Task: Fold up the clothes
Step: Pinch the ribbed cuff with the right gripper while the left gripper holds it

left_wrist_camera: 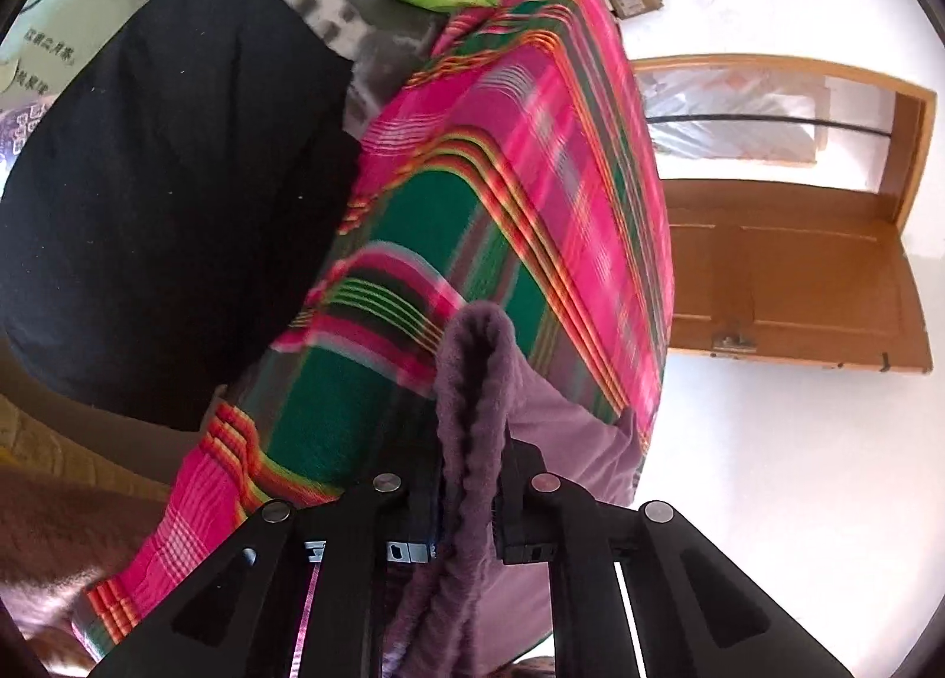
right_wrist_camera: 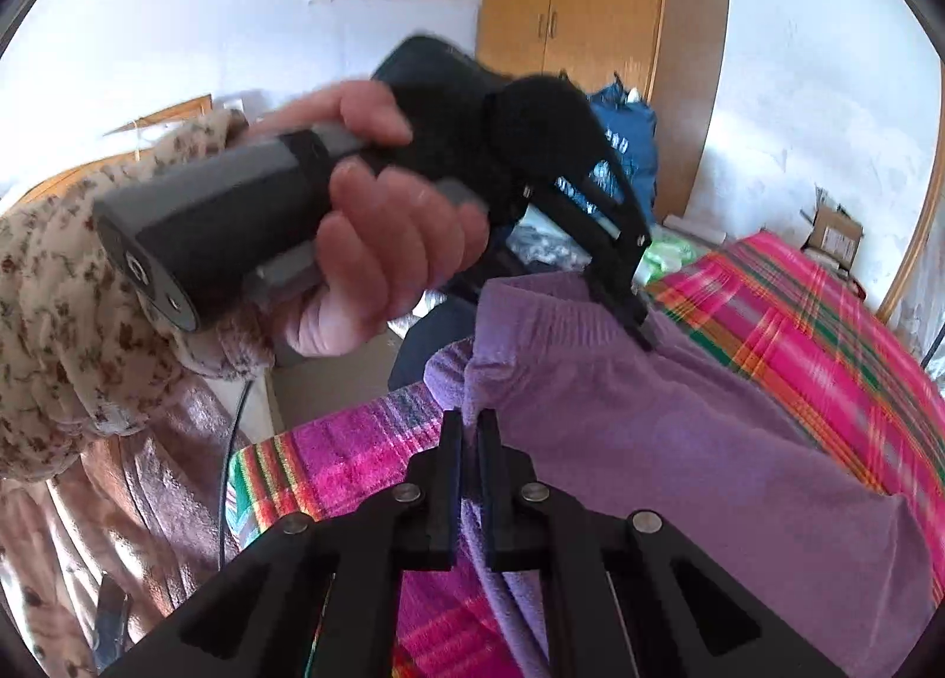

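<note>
Grippers, pair, each clamped on one purple fleece garment over a plaid bed.
Left gripper (left_wrist_camera: pixel 469 507), jaws pinched on a bunched fold of the purple garment (right_wrist_camera: pixel 649 430); right gripper (right_wrist_camera: pixel 469 477), jaws nearly closed on its near edge; the cloth hangs slack between them onto the plaid blanket (left_wrist_camera: pixel 502 194). Risk, as I judge it: thick pile may creep out of either pinch if the two pull apart unevenly, dropping a corner and skewing the fold; the black garment (left_wrist_camera: pixel 165 194) lying far left could snag.
</note>
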Demonstrator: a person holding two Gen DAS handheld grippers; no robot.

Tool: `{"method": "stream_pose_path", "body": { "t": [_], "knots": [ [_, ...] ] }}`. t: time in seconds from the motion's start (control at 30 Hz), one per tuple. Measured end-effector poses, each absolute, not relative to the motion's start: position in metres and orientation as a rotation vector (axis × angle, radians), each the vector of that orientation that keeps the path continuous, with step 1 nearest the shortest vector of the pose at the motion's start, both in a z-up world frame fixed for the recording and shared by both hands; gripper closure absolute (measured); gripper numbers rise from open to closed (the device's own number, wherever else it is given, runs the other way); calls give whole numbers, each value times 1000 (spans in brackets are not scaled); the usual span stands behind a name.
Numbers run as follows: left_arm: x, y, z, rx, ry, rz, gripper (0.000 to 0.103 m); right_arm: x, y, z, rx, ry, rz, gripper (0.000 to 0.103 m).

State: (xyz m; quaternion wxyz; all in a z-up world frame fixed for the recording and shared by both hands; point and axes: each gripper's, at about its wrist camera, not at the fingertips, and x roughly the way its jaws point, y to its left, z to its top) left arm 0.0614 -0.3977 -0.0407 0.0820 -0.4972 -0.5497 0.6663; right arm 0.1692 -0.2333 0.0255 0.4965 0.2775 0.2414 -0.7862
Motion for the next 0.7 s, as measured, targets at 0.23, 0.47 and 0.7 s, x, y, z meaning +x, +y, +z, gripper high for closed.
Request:
{"method": "stream_pose_path", "body": {
  "t": [0.23,0.47,0.7],
  "knots": [
    [69,-392,-46,-1442,-1682,1982,91,167,-241,16,730,610,-1893,98],
    [71,-386,-43,-1449,-1717,2001,91,166,-229,21,715,557,-1908,98],
    [73,-373,-14,-1436,-1669,2090,91,168,-212,34,680,474,-1933,98]
  ]
}}
